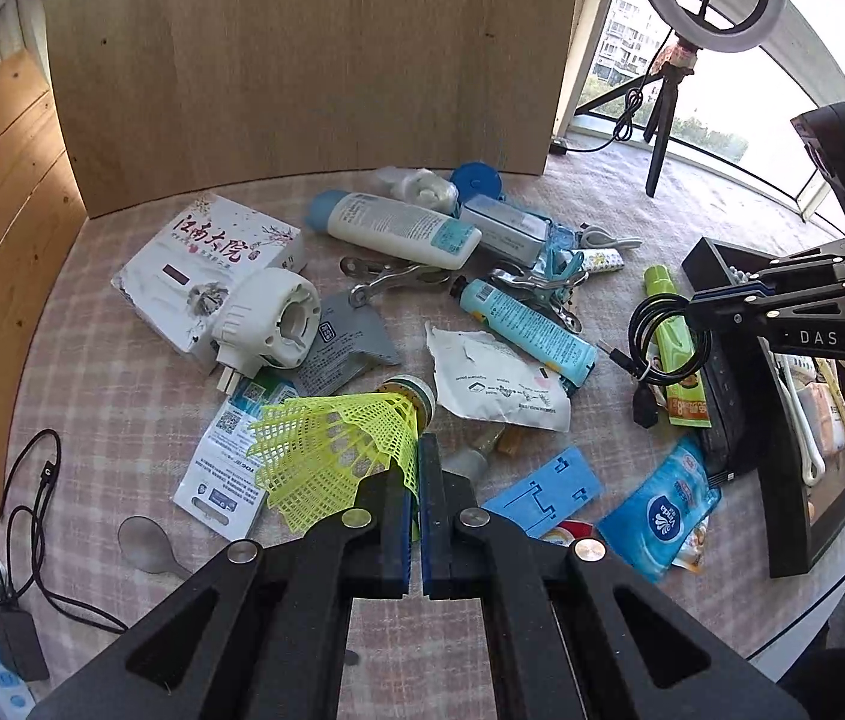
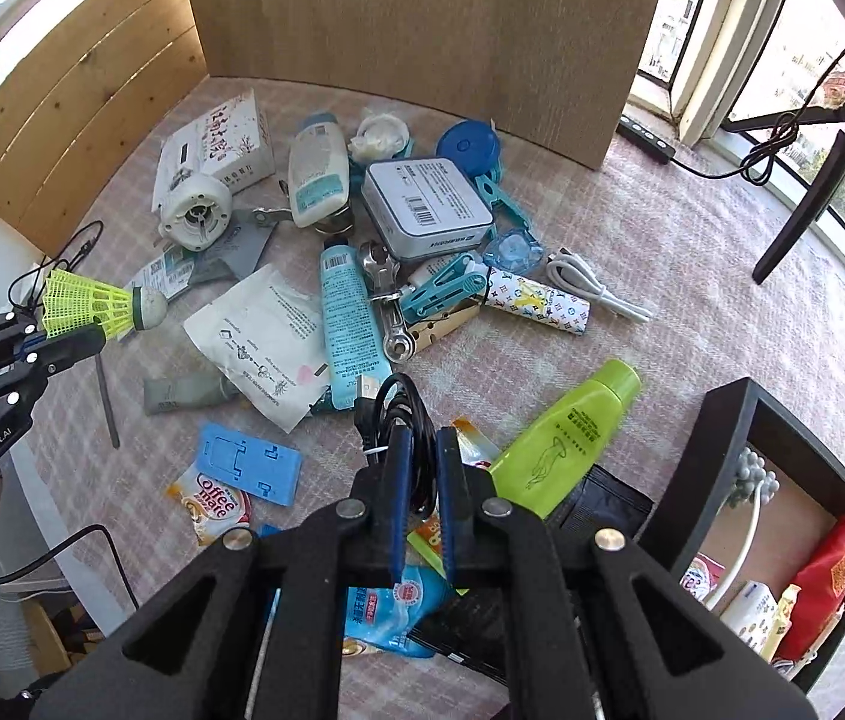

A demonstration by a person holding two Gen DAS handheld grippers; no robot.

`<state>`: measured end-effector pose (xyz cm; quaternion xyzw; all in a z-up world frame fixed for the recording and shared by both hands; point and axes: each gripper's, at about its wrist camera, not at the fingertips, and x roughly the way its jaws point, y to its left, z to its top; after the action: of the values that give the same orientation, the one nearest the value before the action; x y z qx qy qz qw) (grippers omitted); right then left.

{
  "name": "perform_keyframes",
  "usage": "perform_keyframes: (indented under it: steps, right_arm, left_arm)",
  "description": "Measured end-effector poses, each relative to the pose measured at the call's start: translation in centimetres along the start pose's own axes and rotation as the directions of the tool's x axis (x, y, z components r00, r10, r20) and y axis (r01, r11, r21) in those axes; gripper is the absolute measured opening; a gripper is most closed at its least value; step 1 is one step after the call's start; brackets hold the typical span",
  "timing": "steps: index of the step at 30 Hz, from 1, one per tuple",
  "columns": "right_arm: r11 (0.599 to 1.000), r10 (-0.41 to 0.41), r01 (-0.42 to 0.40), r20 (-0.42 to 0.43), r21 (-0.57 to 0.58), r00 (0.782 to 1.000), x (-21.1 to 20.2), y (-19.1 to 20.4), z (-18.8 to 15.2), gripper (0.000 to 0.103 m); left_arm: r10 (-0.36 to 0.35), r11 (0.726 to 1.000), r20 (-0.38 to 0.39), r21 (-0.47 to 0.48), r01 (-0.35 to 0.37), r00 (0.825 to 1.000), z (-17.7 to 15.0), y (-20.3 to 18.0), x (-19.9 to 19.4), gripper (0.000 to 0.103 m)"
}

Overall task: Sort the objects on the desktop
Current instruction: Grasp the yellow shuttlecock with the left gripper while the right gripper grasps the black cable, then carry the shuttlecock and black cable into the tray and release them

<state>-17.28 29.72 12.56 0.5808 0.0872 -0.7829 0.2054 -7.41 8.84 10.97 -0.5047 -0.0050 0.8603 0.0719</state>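
Above the cluttered bench [image 1: 122, 372], your left tool [image 1: 420, 462] is clenched on the yellow shuttlecock [image 1: 338, 444] skirt, cork at 1 o'clock. Your right tool [image 2: 424, 456] grips the coiled black cable [image 2: 398, 402], green tube [image 2: 566, 438] at its 3 o'clock.

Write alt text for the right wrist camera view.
The right gripper is shut on a coiled black cable above a cluttered checked tablecloth. At left, the left gripper holds a yellow shuttlecock; a black box sits at right.
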Motion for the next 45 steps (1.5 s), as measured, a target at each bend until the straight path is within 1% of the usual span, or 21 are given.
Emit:
perform_keyframes:
  steps: [1,4,9,13,17,19,22,25,29,34,36,37,38,39,40,42,45]
  right_arm:
    - [1.0,0.002,-0.002,0.013,0.007,1.0,0.0,-1.4,-1.1,0.008]
    - [0.999,0.012,-0.014,0.048,0.041,0.999,-1.4,-1.9,-1.2,0.008]
    - [0.992,0.032,-0.045,0.105,0.116,0.994,-4.1,-3.9,-2.3,0.008]
    - [0.986,0.015,-0.039,0.147,0.161,0.989,-6.7,-5.9,-3.9,0.008]
    - [0.974,-0.029,-0.01,0.167,0.228,0.986,-9.0,-8.9,-6.2,0.008]
    - [0.963,-0.052,0.004,0.17,0.271,0.984,-9.9,-10.8,-7.7,0.008]
    - [0.94,-0.097,0.034,0.169,0.339,0.981,-11.2,-13.7,-10.3,0.008]
    - [0.91,-0.135,0.058,0.162,0.411,0.977,-12.3,-16.6,-13.0,0.008]
    - [0.865,-0.188,0.091,0.15,0.494,0.971,-13.7,-20.2,-16.6,0.008]
    - [0.806,-0.243,0.119,0.14,0.579,0.96,-15.1,-23.5,-20.0,0.008]
    - [0.794,-0.266,0.139,0.133,0.591,0.955,-15.3,-24.2,-20.8,0.008]
    - [0.795,-0.268,0.139,0.136,0.591,0.954,-15.4,-24.4,-21.0,0.009]
    - [0.791,-0.271,0.138,0.14,0.596,0.952,-15.4,-24.5,-21.2,0.009]
    - [0.784,-0.277,0.138,0.142,0.606,0.95,-15.5,-24.7,-21.4,0.011]
    - [0.78,-0.277,0.133,0.146,0.612,0.95,-15.6,-24.7,-21.5,0.012]
    - [0.783,-0.273,0.124,0.157,0.61,0.949,-15.6,-24.5,-21.4,0.016]
    - [0.8,-0.25,0.109,0.163,0.59,0.955,-15.1,-23.6,-20.9,0.016]
  left_arm:
    - [-0.006,1.0,0.009,0.002,0.006,1.0,0.1,-0.3,-0.4,0.001]
    - [-0.026,1.0,0.033,0.015,0.026,0.999,0.5,-1.5,-1.6,0.001]
    - [-0.077,0.995,0.066,0.07,0.072,0.995,1.4,-4.6,-3.0,0.001]
    - [-0.133,0.985,0.073,0.116,0.124,0.988,2.2,-7.8,-3.5,0.001]
    - [-0.2,0.967,0.065,0.176,0.186,0.978,3.0,-11.8,-3.7,0.001]
    - [-0.231,0.954,0.057,0.209,0.215,0.971,3.4,-14.1,-3.7,0.001]
    - [-0.286,0.93,0.048,0.256,0.265,0.957,3.9,-17.7,-3.8,0.001]
    - [-0.338,0.9,0.039,0.306,0.311,0.94,4.0,-21.4,-4.0,0.001]
    - [-0.403,0.853,0.002,0.365,0.374,0.915,3.7,-26.5,-4.0,0.001]
    - [-0.452,0.793,-0.055,0.432,0.429,0.89,2.5,-32.4,-3.9,0.001]
    - [-0.453,0.781,-0.075,0.446,0.436,0.888,2.0,-34.4,-3.7,0.002]
    - [-0.449,0.781,-0.081,0.449,0.434,0.89,1.8,-35.2,-3.5,0.007]
    - [-0.437,0.783,-0.092,0.451,0.429,0.895,1.7,-35.9,-3.2,0.016]
    - [-0.427,0.784,-0.107,0.45,0.427,0.898,1.6,-36.3,-2.9,0.046]
    - [-0.423,0.787,-0.108,0.448,0.424,0.9,1.5,-36.5,-2.7,0.065]
    - [-0.414,0.799,-0.076,0.447,0.402,0.907,1.2,-36.0,-2.8,0.064]
    - [-0.381,0.822,-0.063,0.434,0.369,0.922,1.2,-34.5,-2.6,0.064]
